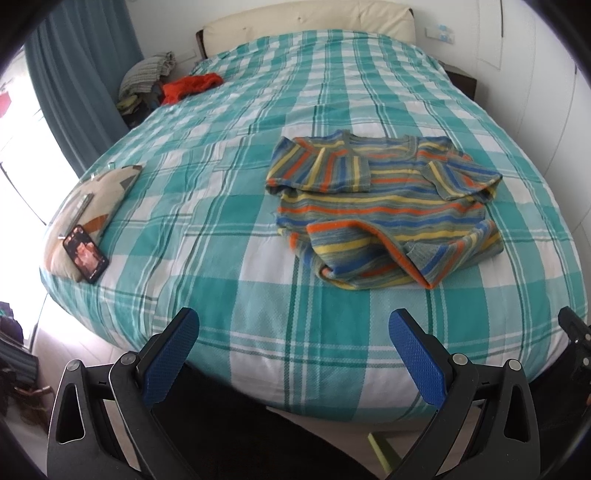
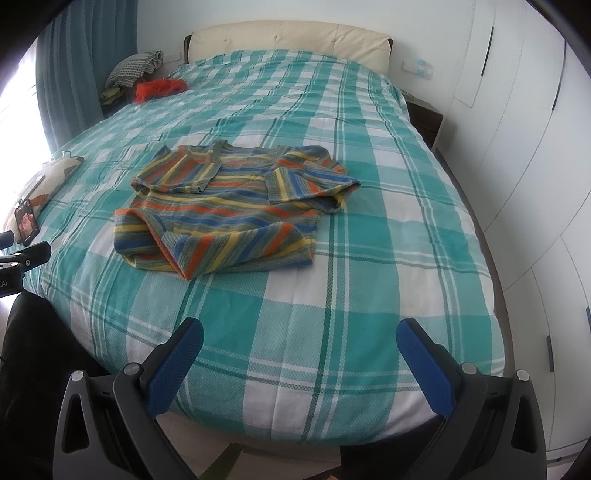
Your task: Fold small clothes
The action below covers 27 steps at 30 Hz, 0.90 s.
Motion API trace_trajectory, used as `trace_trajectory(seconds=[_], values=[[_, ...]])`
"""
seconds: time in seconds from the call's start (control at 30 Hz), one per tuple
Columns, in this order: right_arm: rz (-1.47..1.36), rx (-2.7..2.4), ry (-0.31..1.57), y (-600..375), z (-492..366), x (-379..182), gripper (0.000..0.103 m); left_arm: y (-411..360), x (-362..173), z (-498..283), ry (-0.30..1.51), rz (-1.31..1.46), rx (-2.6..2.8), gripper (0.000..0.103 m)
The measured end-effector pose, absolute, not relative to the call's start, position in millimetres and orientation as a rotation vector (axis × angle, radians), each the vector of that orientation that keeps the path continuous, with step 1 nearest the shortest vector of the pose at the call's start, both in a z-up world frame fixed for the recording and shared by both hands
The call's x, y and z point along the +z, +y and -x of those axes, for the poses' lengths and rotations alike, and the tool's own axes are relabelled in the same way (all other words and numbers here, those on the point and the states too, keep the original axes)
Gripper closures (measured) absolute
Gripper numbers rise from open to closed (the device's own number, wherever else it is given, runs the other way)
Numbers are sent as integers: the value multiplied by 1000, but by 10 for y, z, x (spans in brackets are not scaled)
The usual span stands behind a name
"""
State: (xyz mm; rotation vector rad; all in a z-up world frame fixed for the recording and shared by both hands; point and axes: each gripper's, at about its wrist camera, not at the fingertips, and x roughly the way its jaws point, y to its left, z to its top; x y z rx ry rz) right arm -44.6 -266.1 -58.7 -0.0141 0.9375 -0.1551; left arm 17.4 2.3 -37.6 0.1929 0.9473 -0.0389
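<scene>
A small striped knit sweater (image 1: 380, 206) in orange, blue, yellow and grey lies partly folded on the teal plaid bedspread (image 1: 229, 192), both sleeves laid across its chest and the hem turned up. The right wrist view shows the same sweater (image 2: 229, 210) left of centre on the bedspread (image 2: 388, 236). My left gripper (image 1: 293, 321) hovers open over the near edge of the bed, well short of the sweater, holding nothing. My right gripper (image 2: 301, 330) is open too, empty, over the foot of the bed. Its black frame (image 1: 576, 332) shows at the right edge of the left view.
A phone (image 1: 85, 253) rests on a beige cushion (image 1: 96, 206) at the bed's left edge. An orange-red garment (image 1: 190, 86) lies near the cream headboard (image 1: 306, 18), beside a pile of clothes (image 1: 146, 77). White wardrobe doors (image 2: 524, 147) line the right side; blue curtains (image 1: 74, 66) hang left.
</scene>
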Motion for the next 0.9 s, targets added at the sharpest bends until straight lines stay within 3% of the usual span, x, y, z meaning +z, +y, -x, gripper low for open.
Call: trace_trajectory(seconds=[0.9], values=[[-6,-134,942,-2602,420,-605,0,78,-432,-259,982,-131,-63,0]])
